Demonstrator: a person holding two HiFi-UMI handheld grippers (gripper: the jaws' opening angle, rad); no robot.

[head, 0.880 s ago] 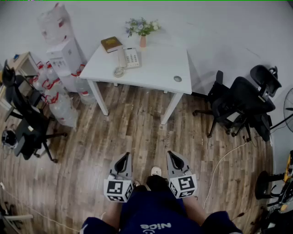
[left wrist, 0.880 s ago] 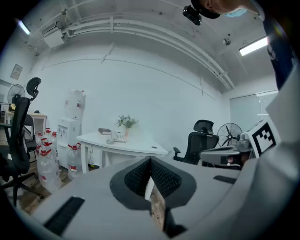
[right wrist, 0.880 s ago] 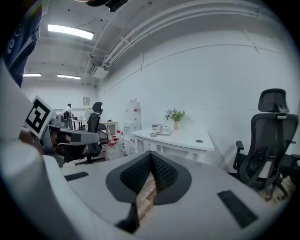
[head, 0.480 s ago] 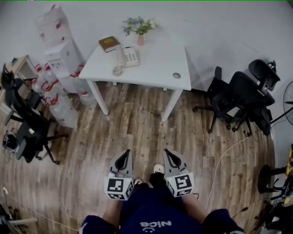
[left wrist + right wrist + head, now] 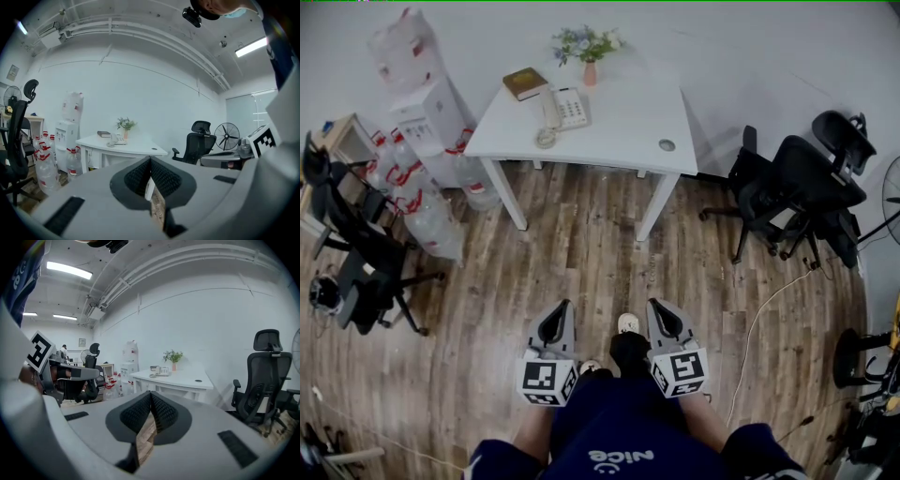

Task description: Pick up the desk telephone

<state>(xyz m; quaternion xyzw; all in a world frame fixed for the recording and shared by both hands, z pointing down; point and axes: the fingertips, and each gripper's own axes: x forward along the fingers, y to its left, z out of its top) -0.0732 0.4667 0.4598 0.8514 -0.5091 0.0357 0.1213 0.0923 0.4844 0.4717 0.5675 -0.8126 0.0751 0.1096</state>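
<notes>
In the head view almost nothing had shifted: the left hand-held gripper (image 5: 558,314) and right hand-held gripper (image 5: 656,314), both pressed together and empty, sat slightly lower in frame, and the desk telephone (image 5: 567,108) lay untouched at the upper left of the desk (image 5: 628,127), so the approach had barely begun. The left gripper view showed water bottles (image 5: 44,164) crowding the desk's left edge. The right gripper view showed an office chair (image 5: 265,376) at frame right, with open floor (image 5: 145,434) ahead.
</notes>
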